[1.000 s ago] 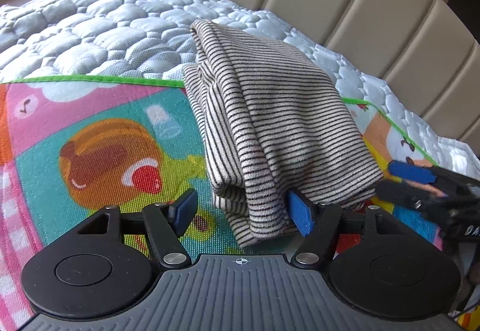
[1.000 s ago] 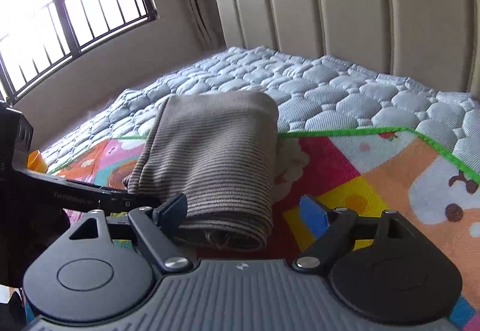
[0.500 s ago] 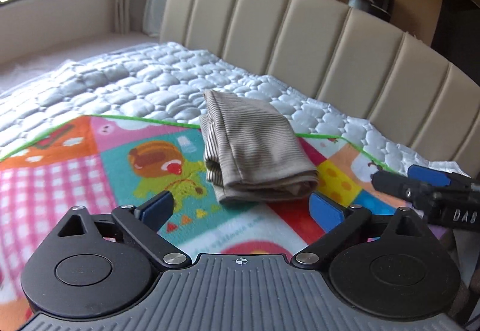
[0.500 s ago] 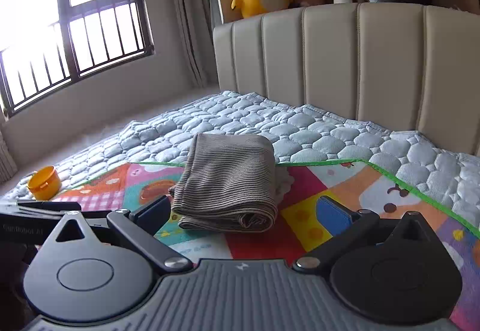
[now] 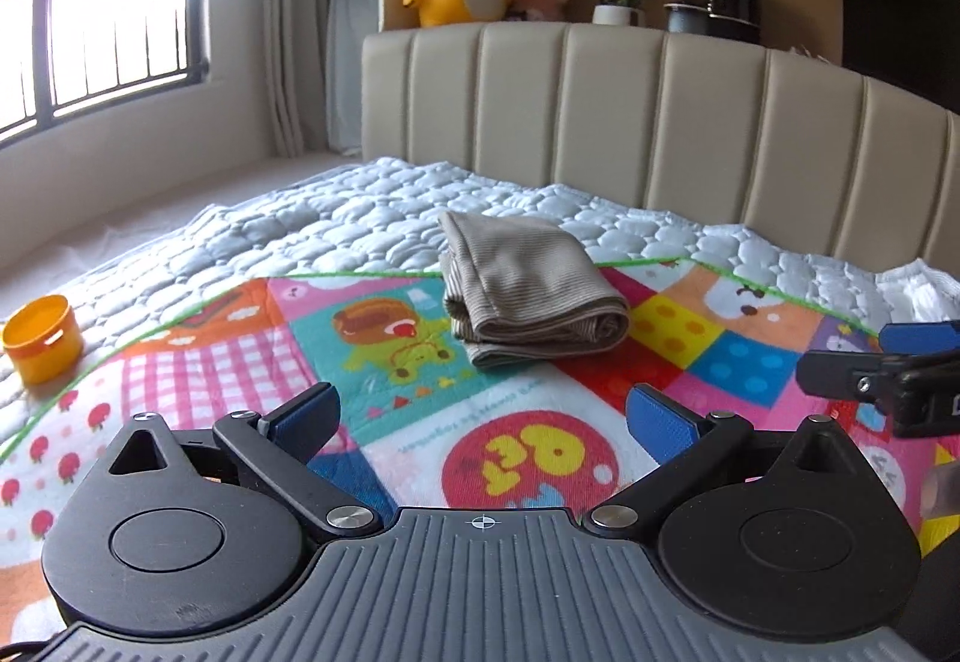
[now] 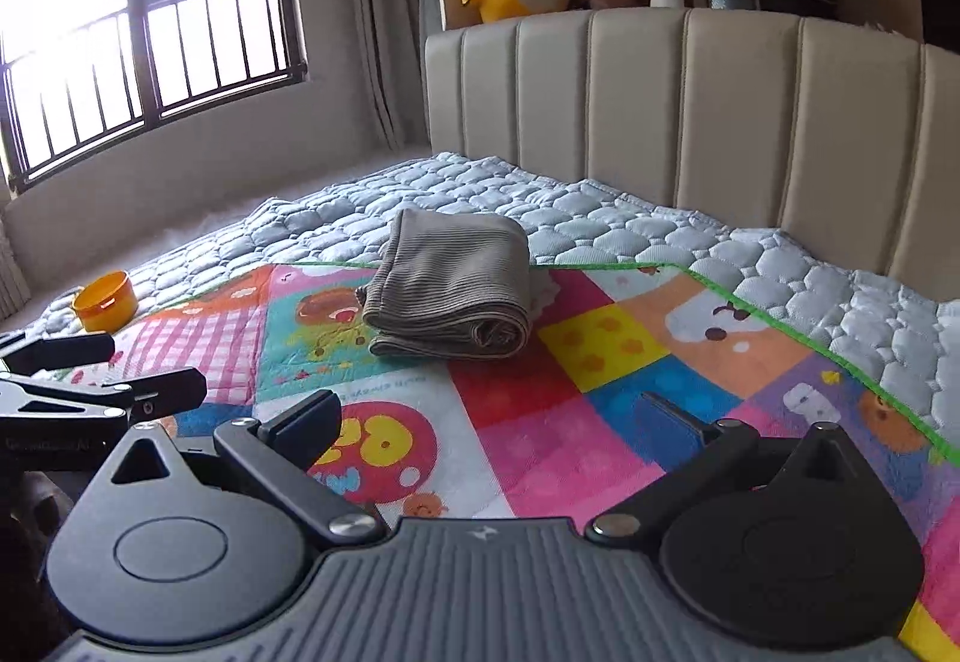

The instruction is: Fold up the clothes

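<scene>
Above the colourful mat [image 5: 240, 362], the left claw [image 5: 480, 422] and right claw [image 6: 498, 422] gape wide and empty. Well ahead, the folded striped garment [image 5: 528, 290] lies across the mat's far edge, lengthwise toward the headboard [image 5: 660, 122].

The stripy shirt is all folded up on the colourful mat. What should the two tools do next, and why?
Probably just ease both tools a little further away and stop. The folded grey-and-white striped garment lies as a neat bundle on the colourful cartoon play mat, touching neither the left tool nor the right tool. Both stand open and empty, and no other unfolded clothes are clearly visible.
</scene>
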